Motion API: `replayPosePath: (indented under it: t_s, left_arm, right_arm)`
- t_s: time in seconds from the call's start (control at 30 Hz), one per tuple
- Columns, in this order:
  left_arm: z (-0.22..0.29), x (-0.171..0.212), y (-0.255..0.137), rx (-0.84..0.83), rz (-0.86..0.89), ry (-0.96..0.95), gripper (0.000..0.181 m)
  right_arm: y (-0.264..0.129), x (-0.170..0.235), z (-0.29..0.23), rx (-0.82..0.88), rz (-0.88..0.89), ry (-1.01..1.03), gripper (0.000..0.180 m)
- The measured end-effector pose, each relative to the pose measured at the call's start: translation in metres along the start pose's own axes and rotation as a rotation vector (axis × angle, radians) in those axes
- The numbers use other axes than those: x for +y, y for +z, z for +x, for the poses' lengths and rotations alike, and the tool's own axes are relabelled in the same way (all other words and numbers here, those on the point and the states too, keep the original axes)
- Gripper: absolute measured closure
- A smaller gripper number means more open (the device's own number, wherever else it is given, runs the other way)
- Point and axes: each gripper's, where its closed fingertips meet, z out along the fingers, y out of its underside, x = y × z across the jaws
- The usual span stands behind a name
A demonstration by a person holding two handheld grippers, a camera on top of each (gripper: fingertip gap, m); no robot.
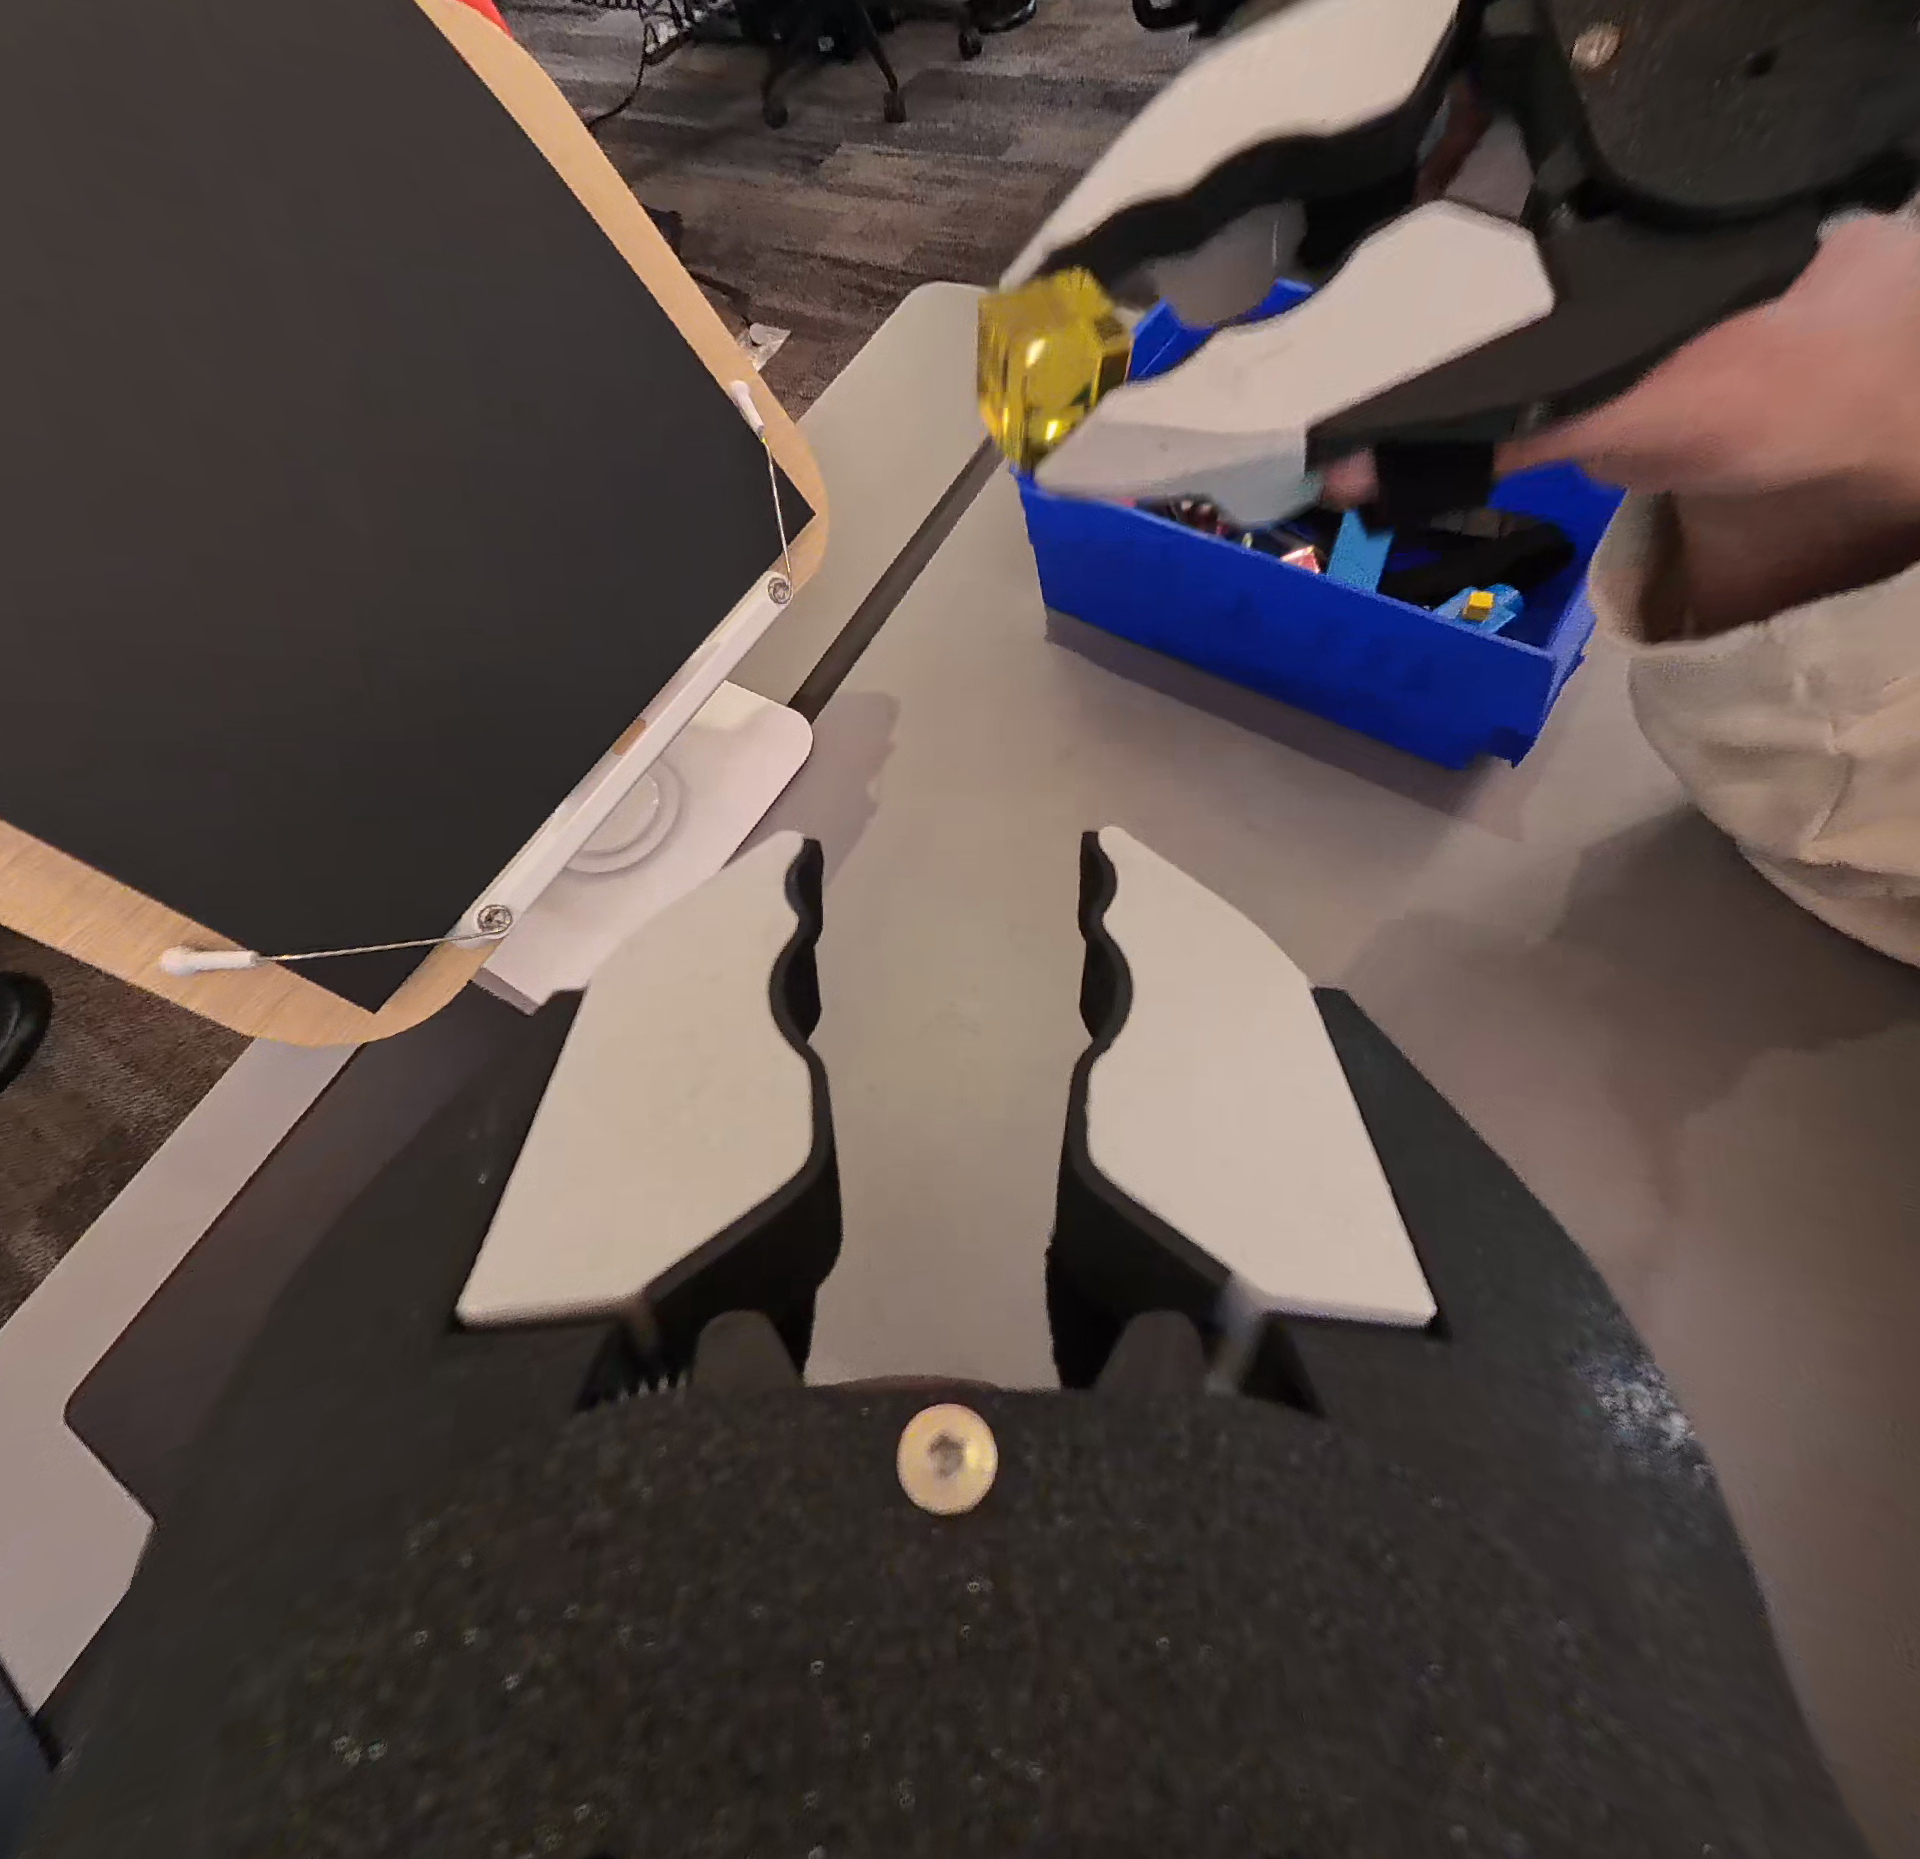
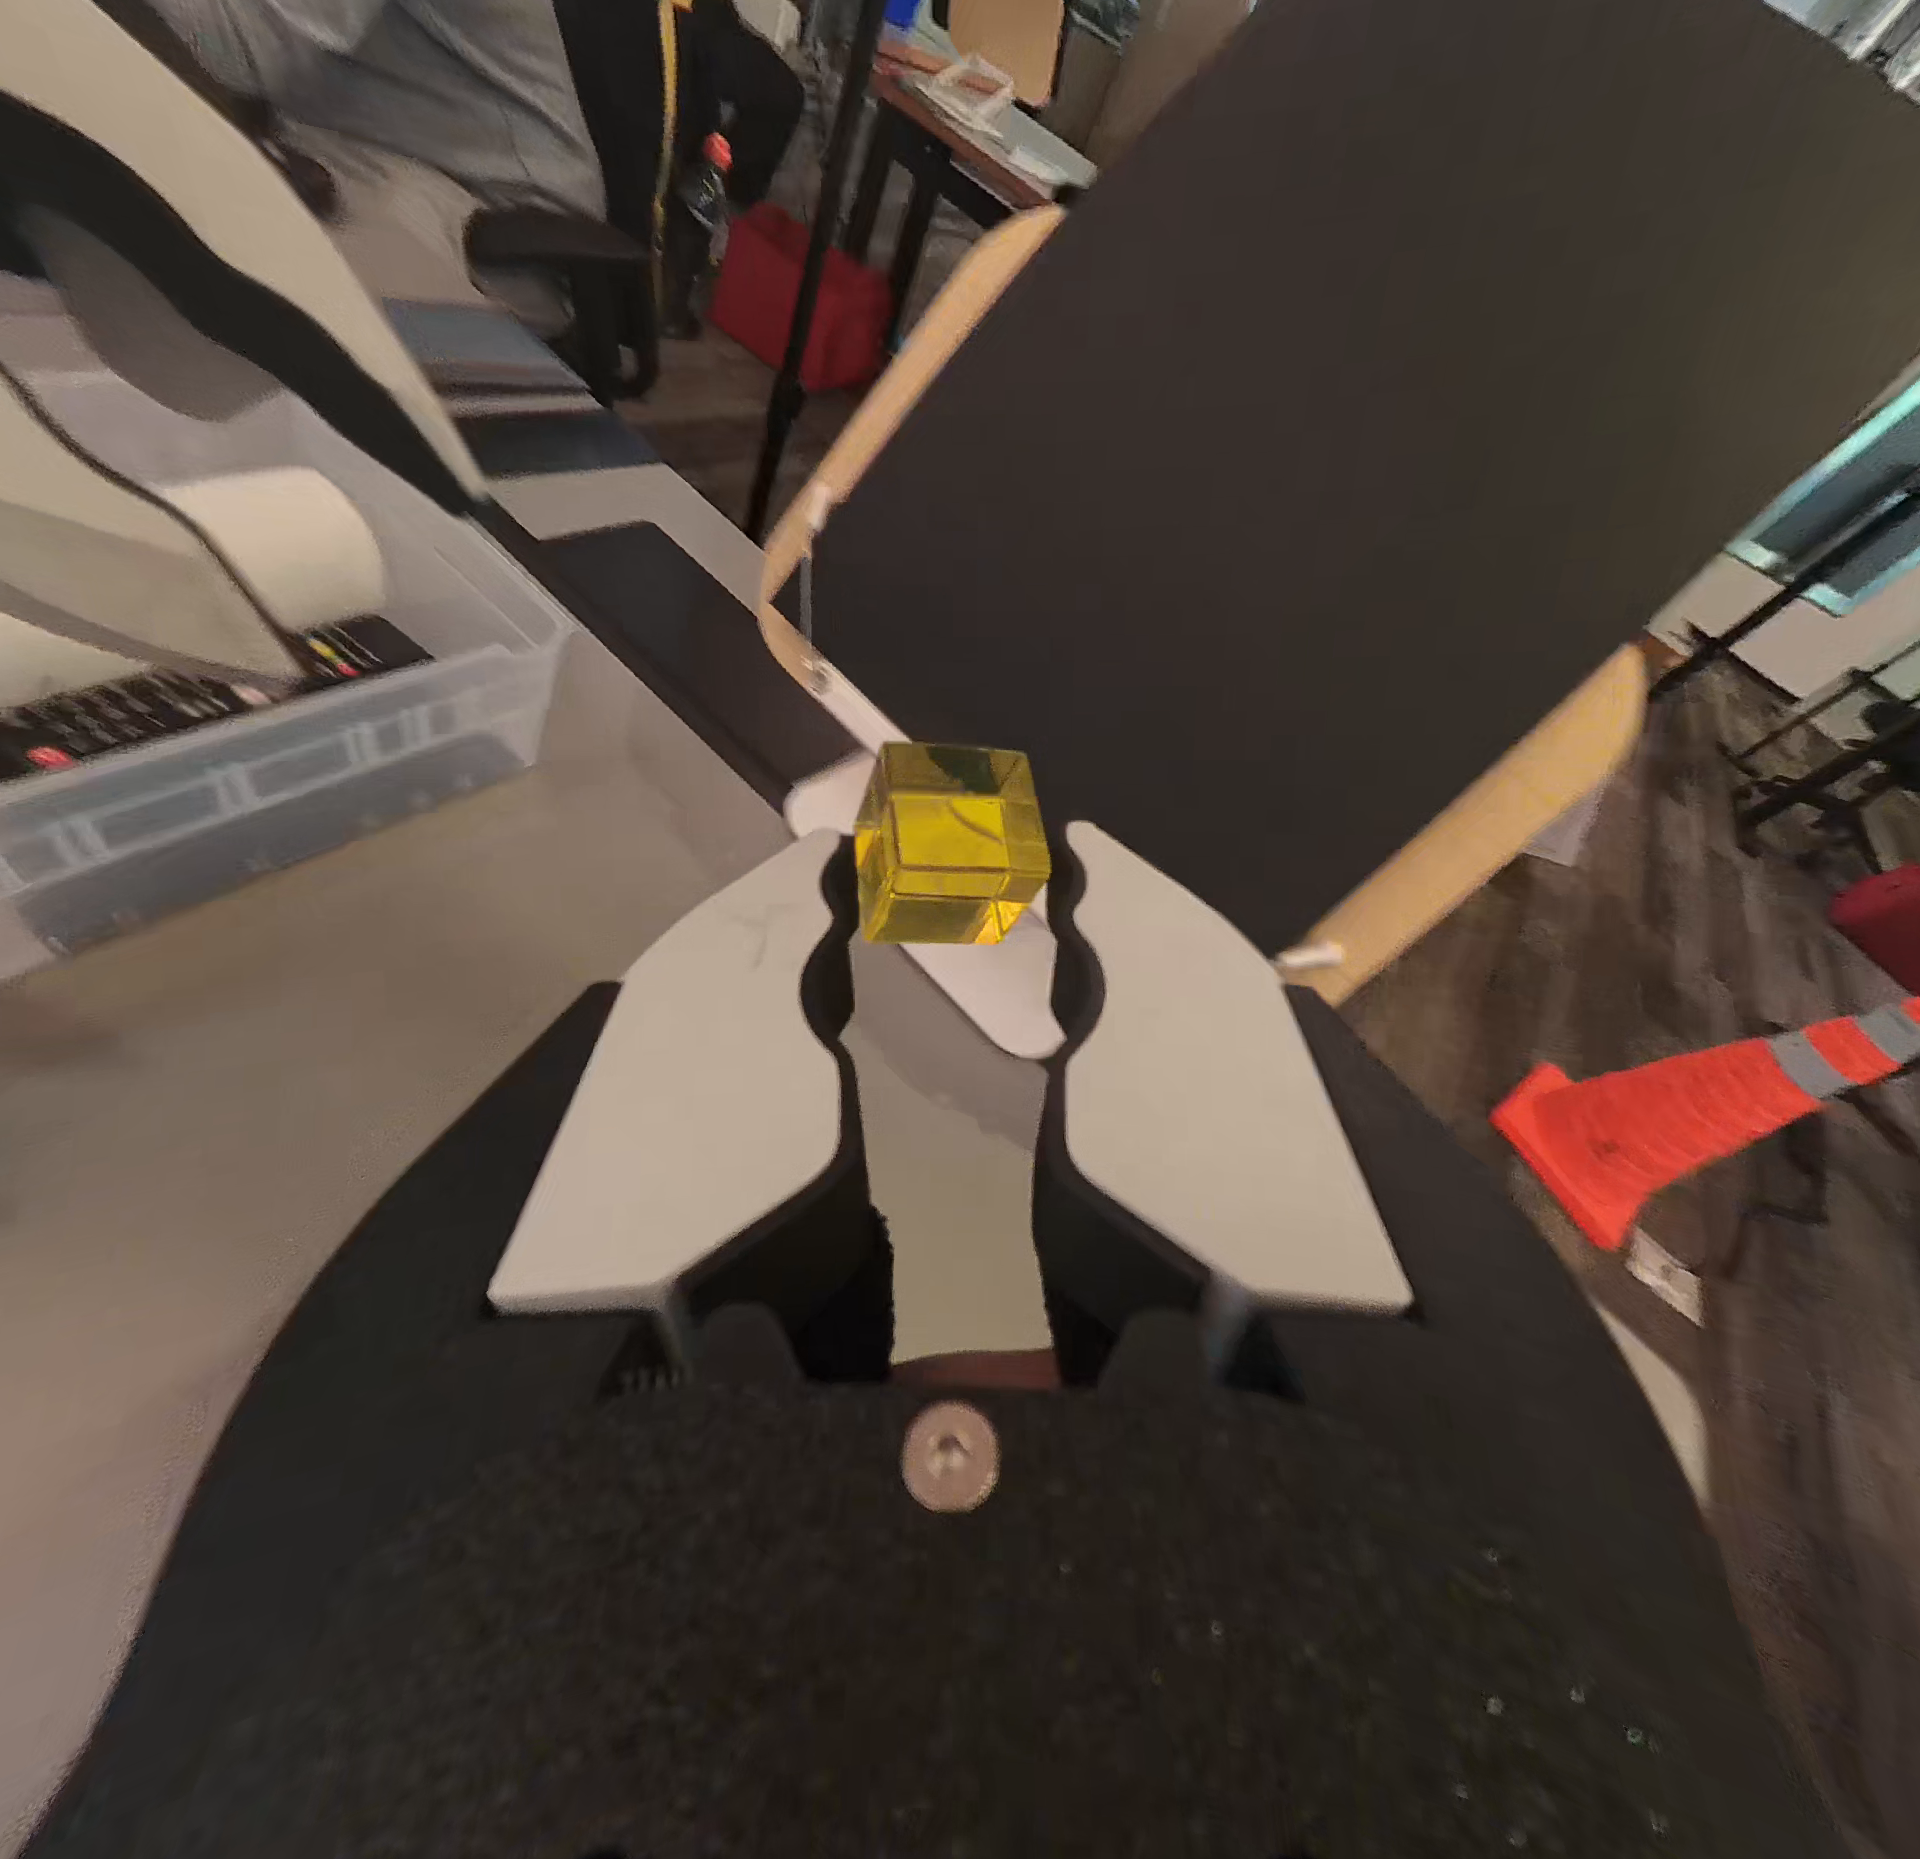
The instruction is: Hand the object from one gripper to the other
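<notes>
A clear yellow cube is pinched between the tips of my right gripper, which holds it in the air above the grey table. In the left wrist view the same cube shows at the tip of the right gripper, up and to the right, over the blue bin. My left gripper is open and empty, low over the table, well below and short of the cube. A hand holds the right gripper.
A blue bin with several small parts stands on the table at the right. A black board with a wooden rim on a white stand rises at the left. A clear plastic box sits at the left in the right wrist view. An orange cone lies on the floor. About 11 cm separates my left fingertips from my right.
</notes>
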Motion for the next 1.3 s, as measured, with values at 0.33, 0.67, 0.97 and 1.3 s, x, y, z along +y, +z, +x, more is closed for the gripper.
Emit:
replayPosePath:
  t_s: [0.33, 0.67, 0.97, 1.3]
  left_arm:
    - [0.01, 0.006, 0.01, 0.001, -0.055, 0.065, 0.133]
    - [0.02, 0.013, 0.025, 0.022, -0.109, 0.108, 0.131]
    - [0.015, 0.017, 0.022, 0.091, -0.05, -0.157, 0.133]
    - [-0.017, 0.082, -0.126, 0.157, 0.186, -0.685, 0.141]
  right_arm:
    - [-0.044, 0.227, 0.132, -0.004, -0.736, -0.032, 0.144]
    - [0.011, 0.319, 0.139, -0.059, -0.813, 0.149, 0.145]
    - [-0.017, 0.31, 0.147, 0.002, -0.81, 0.2, 0.12]
    - [-0.083, 0.114, 0.059, -0.036, 0.02, 0.382, 0.136]
